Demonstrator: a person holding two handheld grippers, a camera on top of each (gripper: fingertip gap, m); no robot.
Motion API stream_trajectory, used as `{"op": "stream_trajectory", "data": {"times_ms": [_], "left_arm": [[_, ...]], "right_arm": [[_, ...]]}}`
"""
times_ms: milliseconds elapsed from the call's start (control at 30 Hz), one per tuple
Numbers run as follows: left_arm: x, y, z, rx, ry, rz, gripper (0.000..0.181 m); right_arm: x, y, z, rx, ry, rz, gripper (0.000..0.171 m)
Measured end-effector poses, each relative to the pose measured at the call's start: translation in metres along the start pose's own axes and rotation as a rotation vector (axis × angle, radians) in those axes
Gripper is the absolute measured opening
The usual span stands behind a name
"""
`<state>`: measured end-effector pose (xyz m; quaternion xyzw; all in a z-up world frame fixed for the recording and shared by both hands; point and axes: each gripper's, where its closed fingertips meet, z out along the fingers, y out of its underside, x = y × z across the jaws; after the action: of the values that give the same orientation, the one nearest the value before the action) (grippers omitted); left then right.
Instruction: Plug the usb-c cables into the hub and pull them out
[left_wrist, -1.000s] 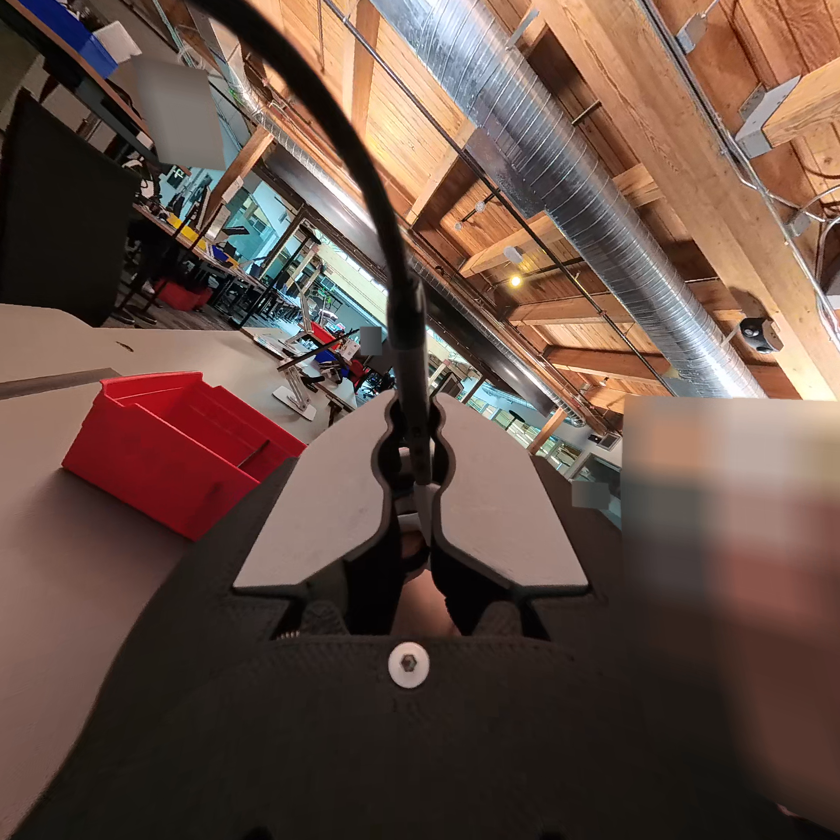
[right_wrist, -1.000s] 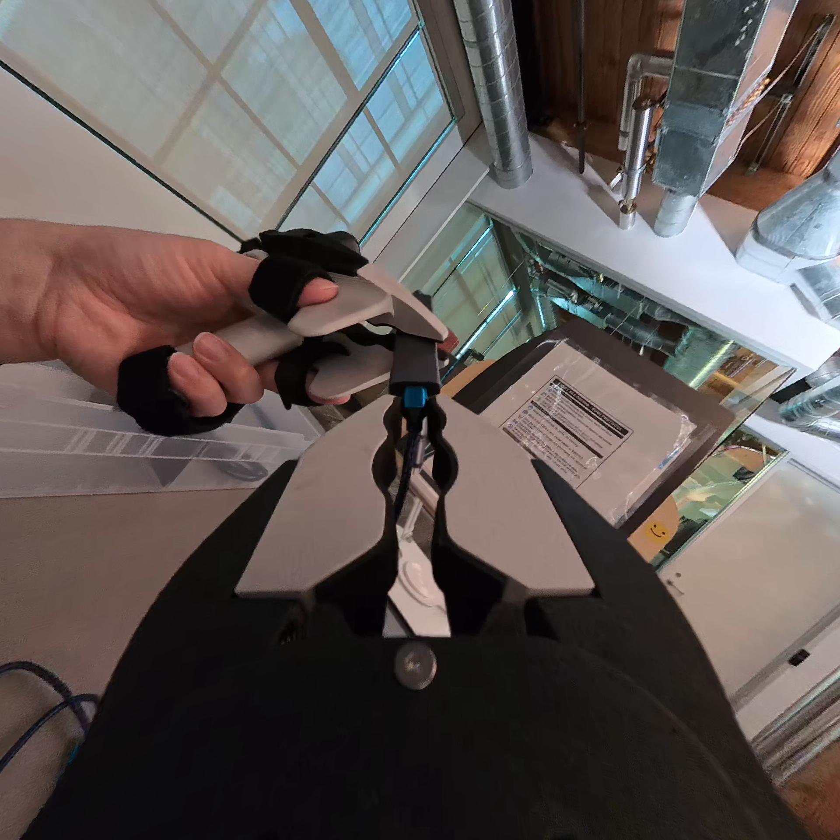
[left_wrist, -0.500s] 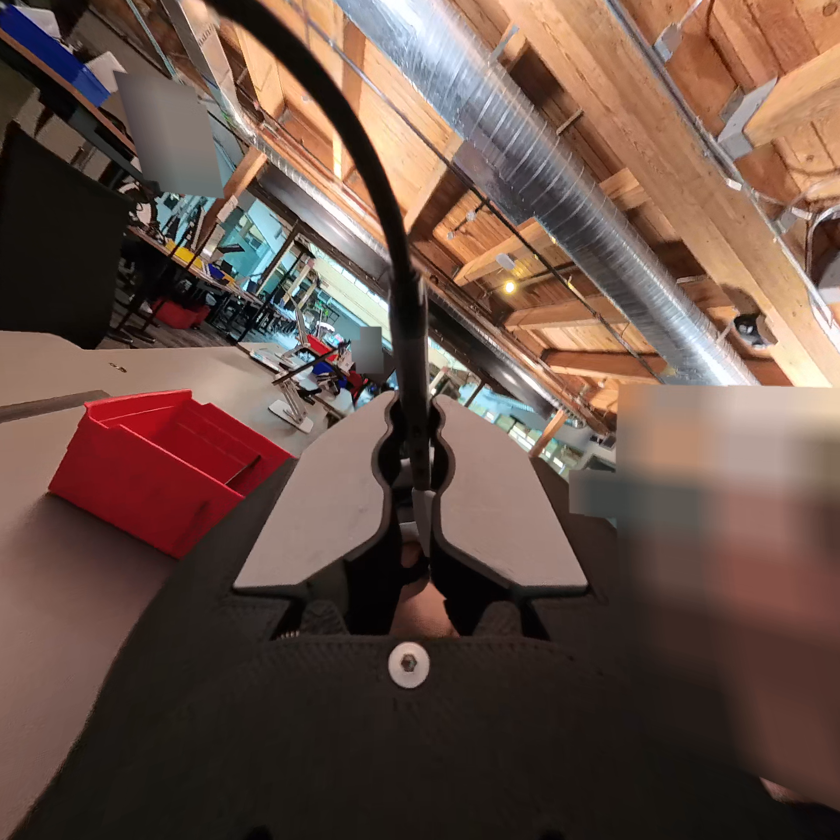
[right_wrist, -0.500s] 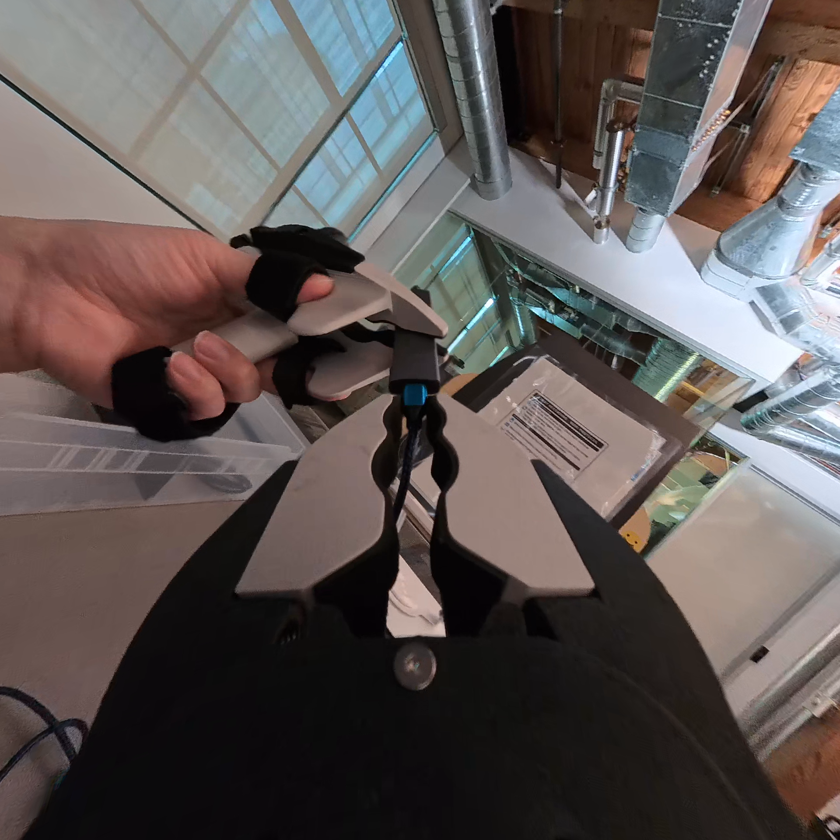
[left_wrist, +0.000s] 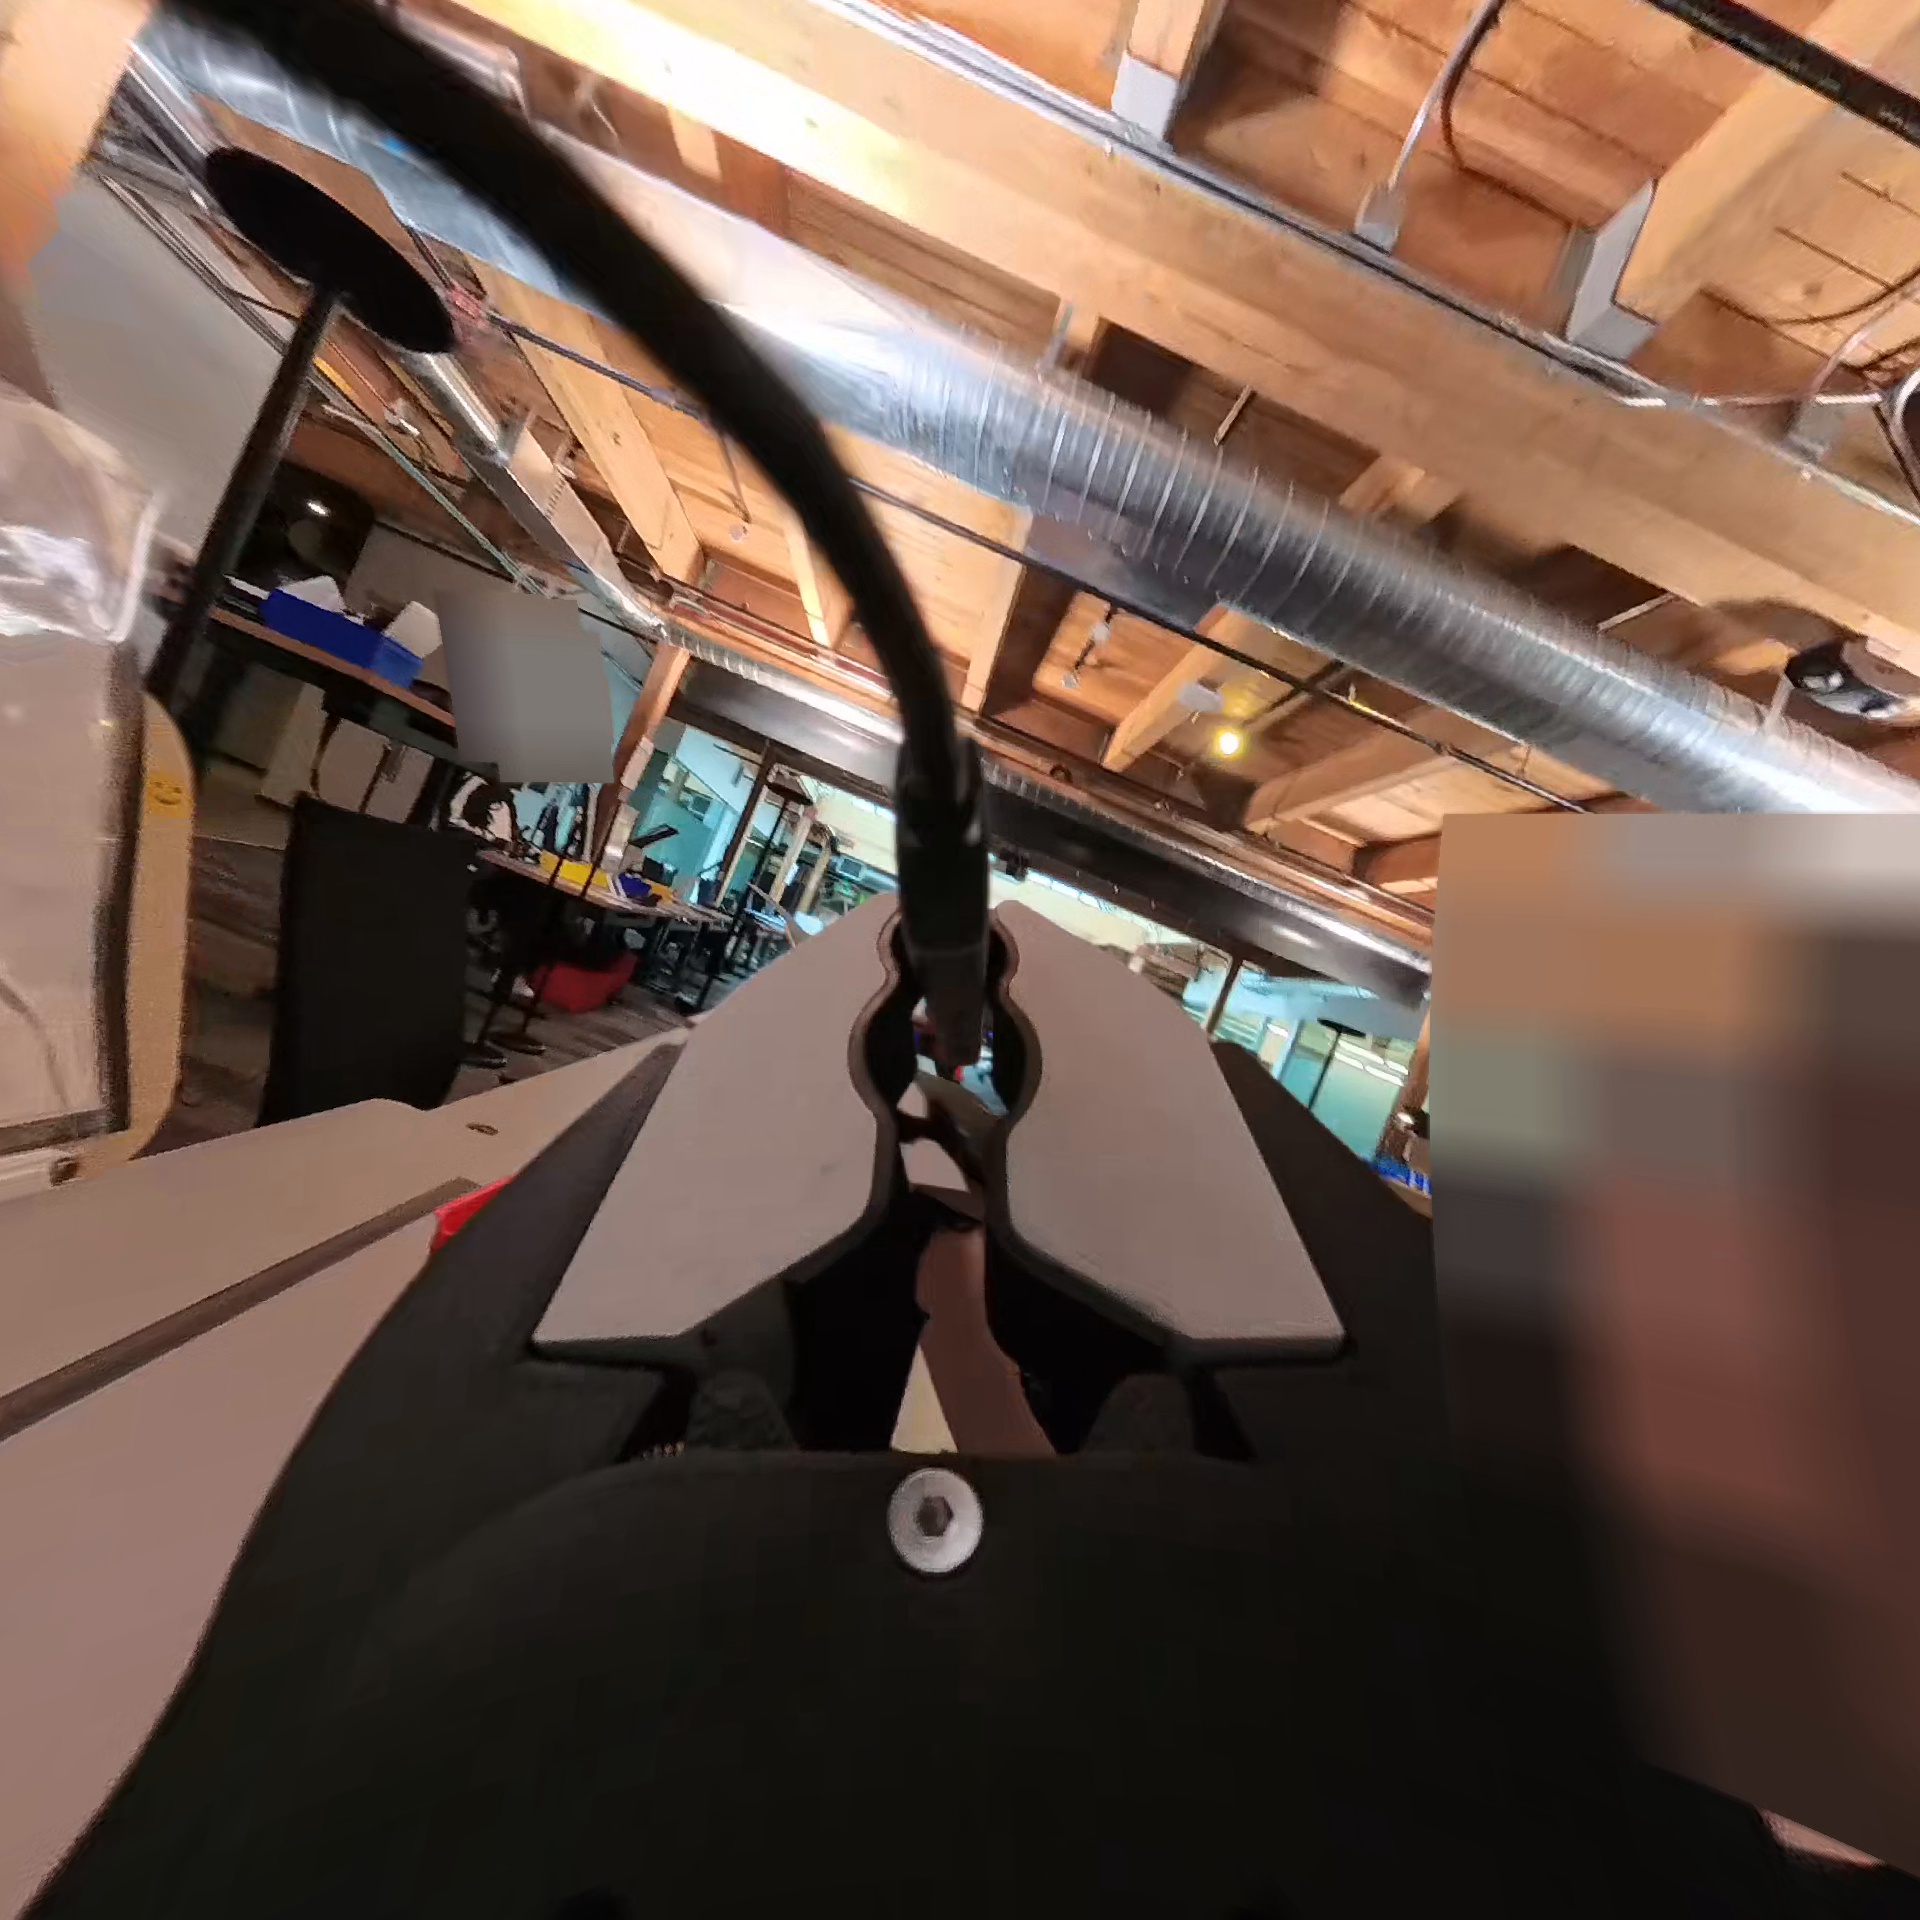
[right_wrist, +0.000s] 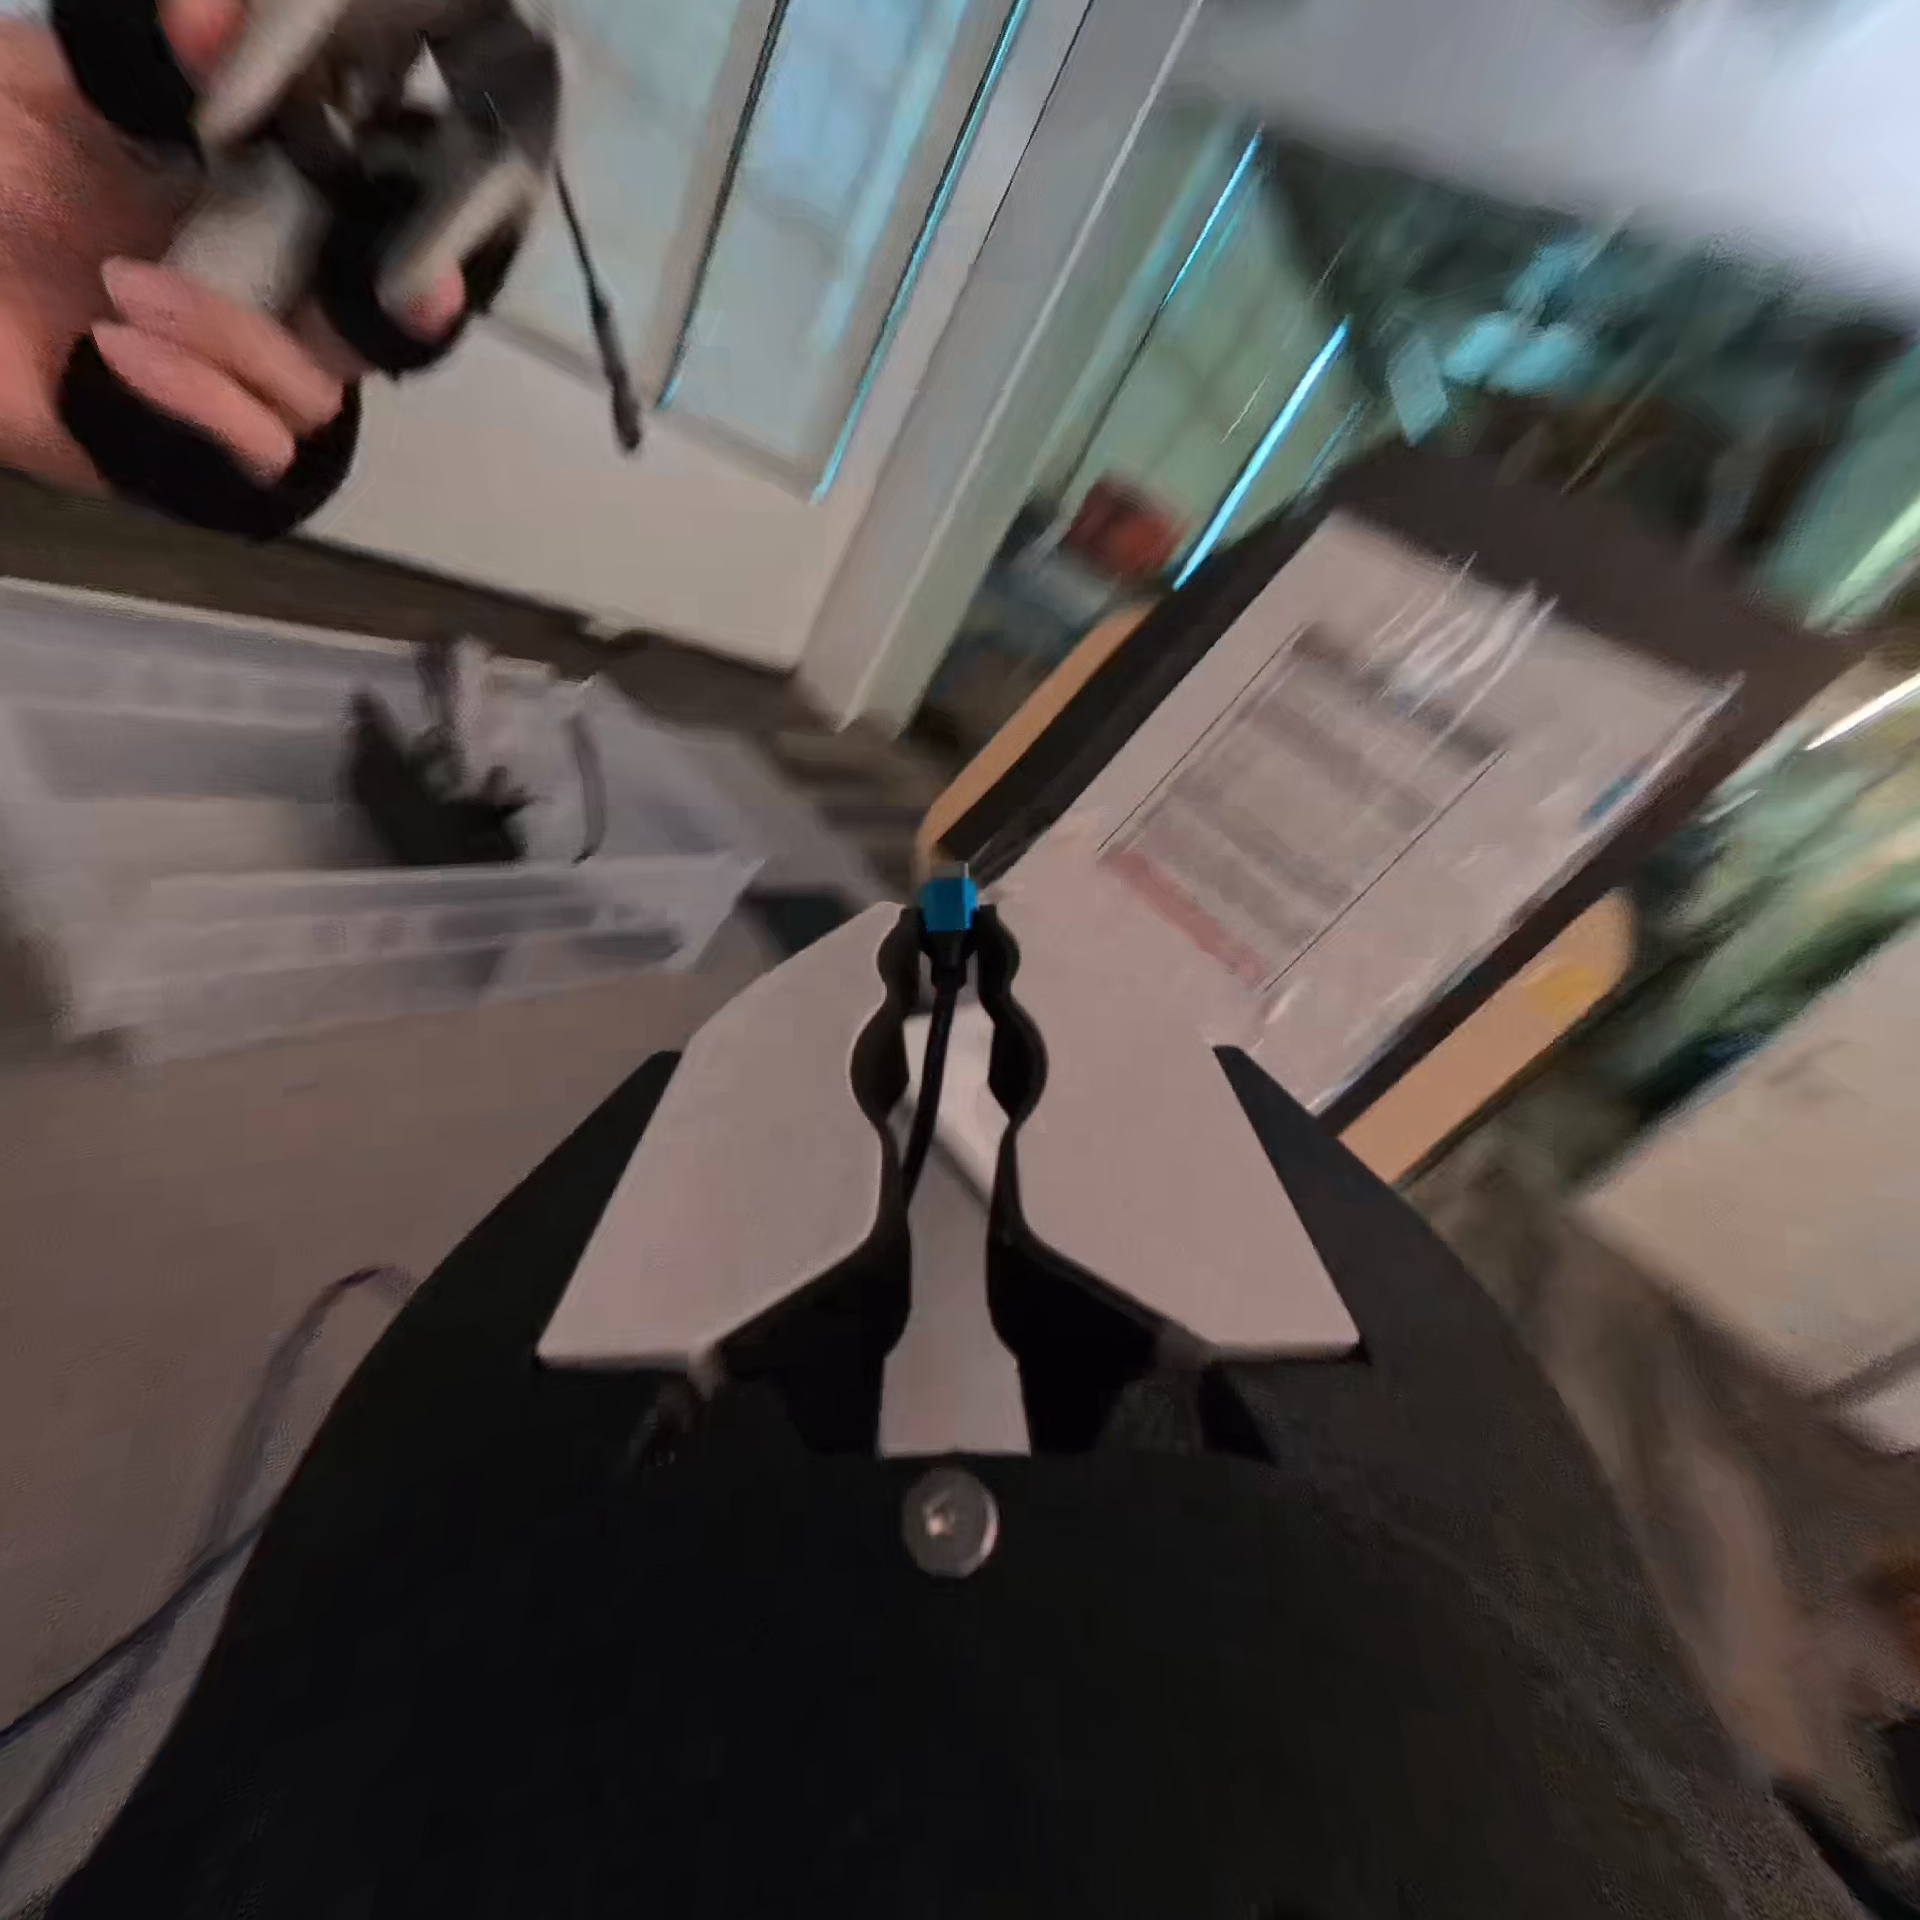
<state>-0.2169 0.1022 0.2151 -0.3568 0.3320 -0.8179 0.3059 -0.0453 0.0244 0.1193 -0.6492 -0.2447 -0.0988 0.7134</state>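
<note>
A: Our right wrist view is badly smeared, so we can barely read anything past the right gripper (right_wrist: 943, 920). What we can make out is its jaws nearly closed on the blue usb-c plug (right_wrist: 947, 902), whose metal tip pokes just ahead of the fingertips, with its dark cable (right_wrist: 928, 1070) trailing back between the fingers.

B: And the left gripper (left_wrist: 943, 940)? We see it pinching the black cable (left_wrist: 727, 343) by its thick end; the hub itself is hidden below the fingertips in that view, so we can't see its ports.

A: From the right side, the left gripper (right_wrist: 343, 197) sits far up and to the left, cut off by the frame edge, a hand (right_wrist: 156, 343) around it. Something thin and dark dangles beneath it, too blurred to name.

B: Half a second ago the blue plug sat in the hub right at our fingertips. Now the two are well apart, so the plug is out.

A: Also, the red bin (left_wrist: 462, 1216) has slid almost wholly behind the left gripper's body; only a corner shows.

B: Ahead of the right gripper, open table (right_wrist: 260, 1122) lies to the left, clear trays (right_wrist: 395, 914) beyond it.
</note>
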Motion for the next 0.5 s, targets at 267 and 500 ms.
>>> {"op": "stream_trajectory", "data": {"times_ms": [267, 500], "left_arm": [[0.004, 0.031, 0.021, -0.116, 0.105, -0.121, 0.008], [-0.007, 0.049, 0.03, -0.183, 0.062, -0.098, 0.008]], "right_arm": [[-0.089, 0.132, -0.014, -0.651, -0.632, 0.084, 0.011], [-0.107, 0.17, 0.011, -0.788, -0.531, -0.046, 0.057]]}}
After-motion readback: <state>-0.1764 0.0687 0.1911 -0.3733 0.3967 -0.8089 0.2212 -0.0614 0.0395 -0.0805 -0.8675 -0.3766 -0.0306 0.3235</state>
